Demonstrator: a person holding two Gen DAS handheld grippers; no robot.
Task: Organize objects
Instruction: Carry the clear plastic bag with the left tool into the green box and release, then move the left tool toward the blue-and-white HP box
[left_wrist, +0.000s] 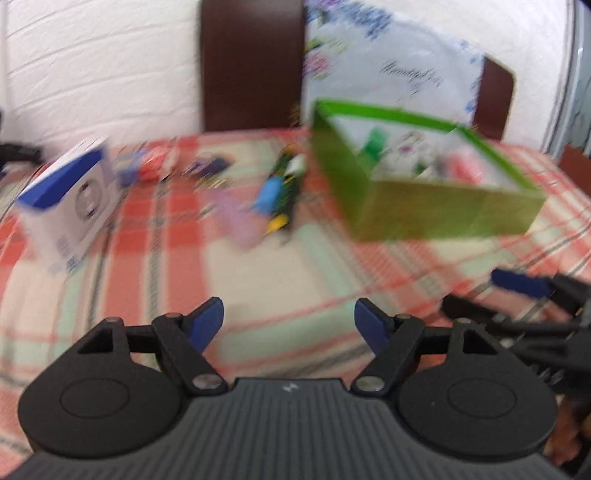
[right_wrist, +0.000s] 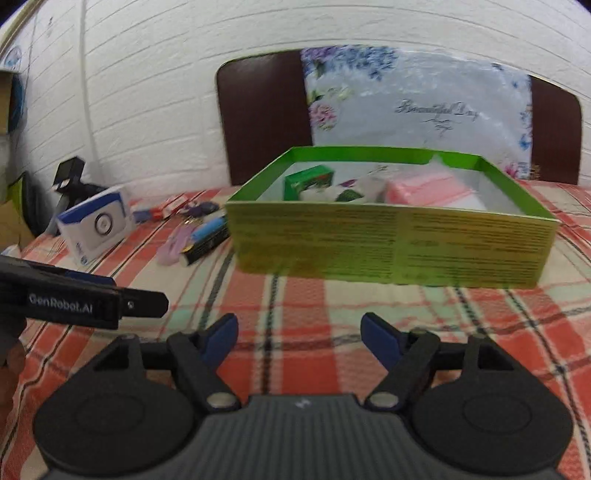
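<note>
Open green box (right_wrist: 391, 243) with printed yellow-green wall, holding small packets; before it, left gripper (left_wrist: 288, 325) and right gripper (right_wrist: 299, 332) spread wide, empty.

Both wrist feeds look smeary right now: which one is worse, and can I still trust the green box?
Left wrist view: heavy motion blur, green box and clutter smeared. Right wrist view: milder blur, box outline and contents legible, wall lines bowed by fisheye. Lighting even in both, no glare.
</note>
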